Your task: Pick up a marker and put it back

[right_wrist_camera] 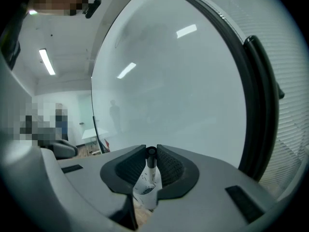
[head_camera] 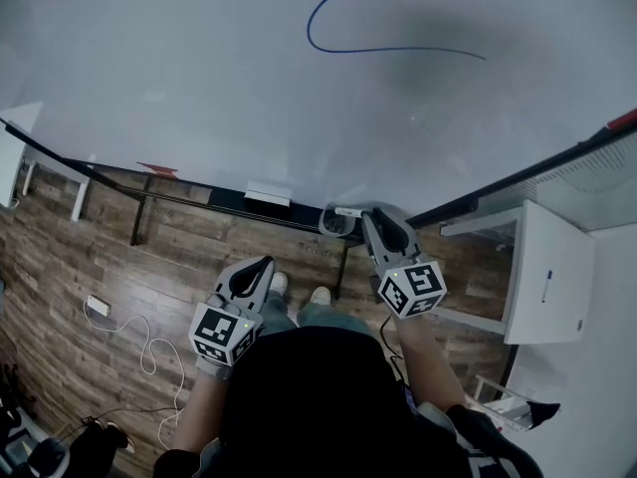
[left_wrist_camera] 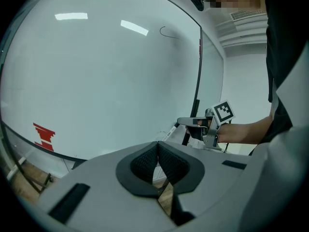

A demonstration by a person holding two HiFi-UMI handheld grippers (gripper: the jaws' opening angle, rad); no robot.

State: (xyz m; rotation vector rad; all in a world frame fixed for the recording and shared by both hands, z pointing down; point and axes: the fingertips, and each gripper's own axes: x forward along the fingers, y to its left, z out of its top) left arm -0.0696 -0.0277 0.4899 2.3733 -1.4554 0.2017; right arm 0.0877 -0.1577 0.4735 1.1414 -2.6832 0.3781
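A white marker [right_wrist_camera: 148, 180] with a black cap stands between the pads of my right gripper [right_wrist_camera: 151, 151], which is shut on it. In the head view that gripper [head_camera: 350, 219] reaches over the whiteboard's tray [head_camera: 199, 202], the marker [head_camera: 344, 210] showing as a white stub at its tip. My left gripper [head_camera: 263, 265] hangs lower and nearer to me, over the floor, shut with nothing in it; its pads [left_wrist_camera: 145, 161] meet. From the left gripper view the right gripper [left_wrist_camera: 192, 123] is seen at the board's lower edge.
The whiteboard [head_camera: 199, 78] bears a blue drawn line [head_camera: 343, 48]. A white eraser [head_camera: 267, 196] lies on the tray. A white table [head_camera: 557, 227] with a blue pen [head_camera: 547, 287] stands at the right. A white cable [head_camera: 149, 347] trails over the wooden floor.
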